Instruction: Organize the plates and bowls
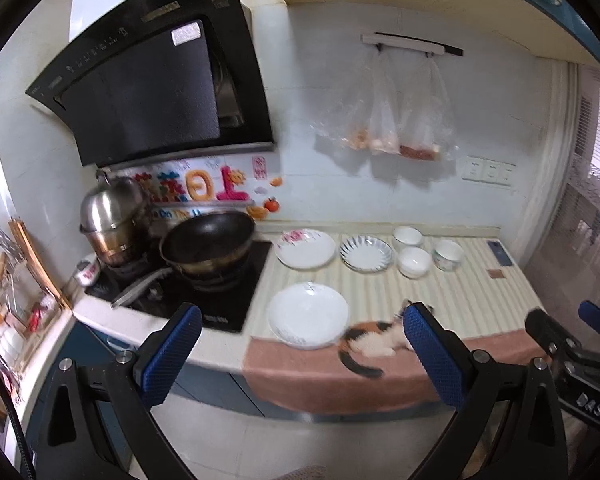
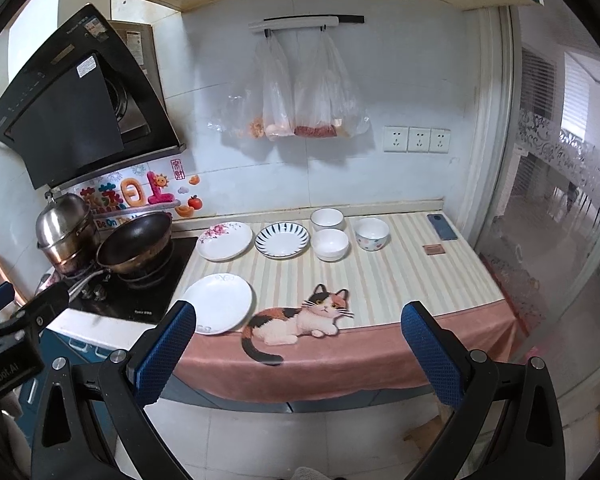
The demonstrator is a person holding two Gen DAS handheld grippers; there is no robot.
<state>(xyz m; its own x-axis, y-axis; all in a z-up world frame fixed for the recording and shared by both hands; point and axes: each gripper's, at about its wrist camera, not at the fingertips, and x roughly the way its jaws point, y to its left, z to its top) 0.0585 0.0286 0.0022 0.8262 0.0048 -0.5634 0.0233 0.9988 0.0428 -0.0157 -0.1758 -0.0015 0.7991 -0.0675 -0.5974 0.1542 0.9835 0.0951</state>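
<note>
Honestly you haven't started sorting yet, as far as I can tell. Your left gripper and right gripper both hang off the counter edge with jaws wide apart, holding nothing.

Everything's spread out singly. The plain white plate sits just ahead of your right gripper's left jaw, near the front edge. Further ahead, along the wall, are the floral plate, the striped plate, two white bowls and a patterned bowl. So stacking plates and nesting bowls is all still to do.

The surface is a striped cloth with a cat print, pink border draping over the front. A wok on the stove is off beyond your left jaw, a phone beyond your right.
</note>
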